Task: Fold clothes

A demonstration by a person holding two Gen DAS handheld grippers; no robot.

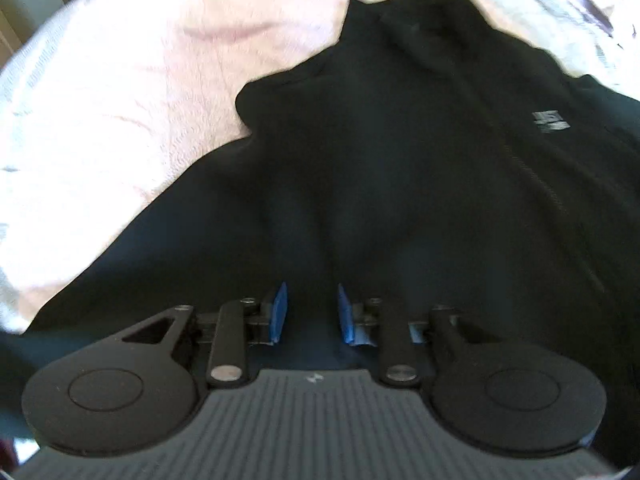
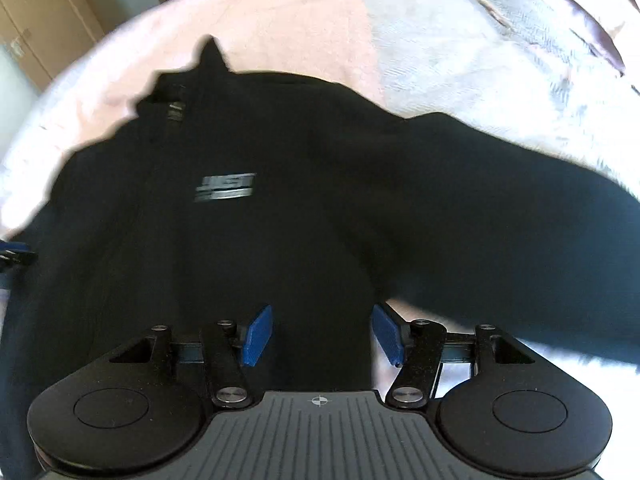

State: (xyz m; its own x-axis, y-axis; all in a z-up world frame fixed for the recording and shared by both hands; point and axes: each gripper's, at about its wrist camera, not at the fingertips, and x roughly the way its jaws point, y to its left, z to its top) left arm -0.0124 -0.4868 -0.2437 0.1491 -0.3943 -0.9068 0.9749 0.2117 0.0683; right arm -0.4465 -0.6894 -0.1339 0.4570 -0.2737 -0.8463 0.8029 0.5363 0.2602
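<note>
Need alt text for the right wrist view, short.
A black zip-up jacket with a small grey chest logo lies spread on a pale pink bedspread. The right hand-held gripper hovers above it, blue pads apart, nothing between them.

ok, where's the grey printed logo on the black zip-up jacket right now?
The grey printed logo sits on the chest of the black zip-up jacket, just right of its zipper in the right wrist view; in the left wrist view it is far right, over the pink bedspread.
</note>
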